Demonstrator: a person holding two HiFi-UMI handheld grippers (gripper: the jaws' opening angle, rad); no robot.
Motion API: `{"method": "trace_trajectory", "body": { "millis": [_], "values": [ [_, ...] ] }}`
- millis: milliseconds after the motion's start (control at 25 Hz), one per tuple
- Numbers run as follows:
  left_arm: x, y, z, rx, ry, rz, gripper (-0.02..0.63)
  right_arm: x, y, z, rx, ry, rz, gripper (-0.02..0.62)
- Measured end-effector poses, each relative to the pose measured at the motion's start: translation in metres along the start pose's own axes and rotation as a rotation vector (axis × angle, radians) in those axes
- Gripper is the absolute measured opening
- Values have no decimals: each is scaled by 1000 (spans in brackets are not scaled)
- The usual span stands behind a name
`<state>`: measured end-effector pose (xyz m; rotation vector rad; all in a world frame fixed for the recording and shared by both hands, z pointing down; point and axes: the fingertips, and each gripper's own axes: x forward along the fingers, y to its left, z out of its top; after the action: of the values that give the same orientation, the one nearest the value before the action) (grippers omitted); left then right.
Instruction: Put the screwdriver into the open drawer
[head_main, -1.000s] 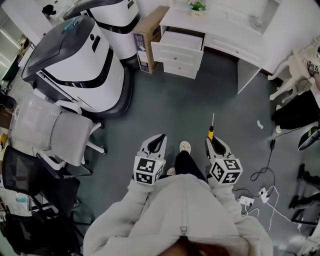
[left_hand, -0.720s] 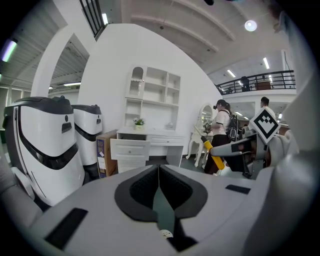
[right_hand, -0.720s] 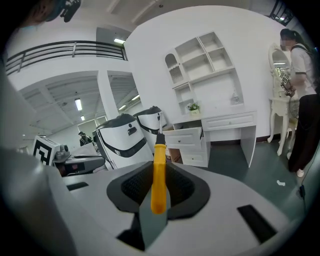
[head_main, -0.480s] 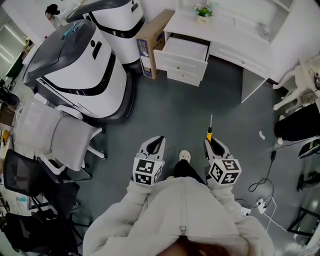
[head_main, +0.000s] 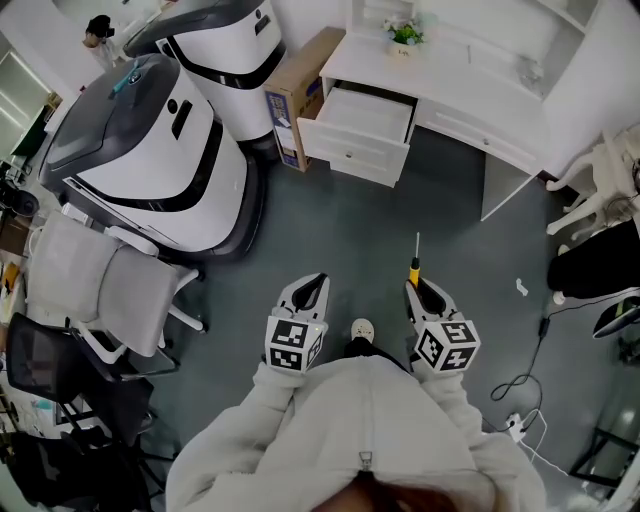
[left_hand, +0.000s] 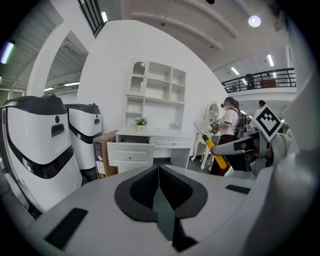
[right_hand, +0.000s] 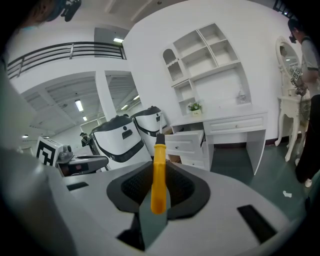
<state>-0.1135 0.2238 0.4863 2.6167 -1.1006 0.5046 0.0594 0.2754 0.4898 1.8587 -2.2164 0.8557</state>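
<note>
The big white machine (head_main: 140, 140) at 10 o'clock has slid a bit toward me in the head view. That is because I have been walking forward across the floor (head_main: 350, 230).

My left gripper (head_main: 313, 284) has come along with me. Its jaws are pressed together and there is nothing in them. It is just waiting.

The brown box (head_main: 295, 85) and the open drawer (head_main: 360, 120) are at 12 o'clock. A second ago they sat higher in the head view and looked a bit smaller, so I am nearer to them now. The drawer sticks out of the white table (head_main: 470, 60), and I can see into its top. There is still a good stretch of floor between me and it.

My right gripper (head_main: 420, 288) has moved forward too. Its jaws are narrow and hold the yellow handle of the screwdriver (head_main: 414, 268), same as before. The thin metal end points to 12 o'clock, ahead of me, and the drawer is at 11 o'clock from it.

So the screwdriver is safe in my right jaws and not in the drawer yet. I think I need more steps, then a reach up and over the drawer front.
</note>
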Motion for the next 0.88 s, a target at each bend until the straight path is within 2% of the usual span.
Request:
{"method": "trace_trajectory", "body": {
  "millis": [520,880],
  "values": [
    [62,2,22,-3,-9,36,20,36,-51,35,1,-12,33,96],
    [64,5,25,-10,-18,80,20,51,-55,41,-4,-8,67,97]
  ]
}}
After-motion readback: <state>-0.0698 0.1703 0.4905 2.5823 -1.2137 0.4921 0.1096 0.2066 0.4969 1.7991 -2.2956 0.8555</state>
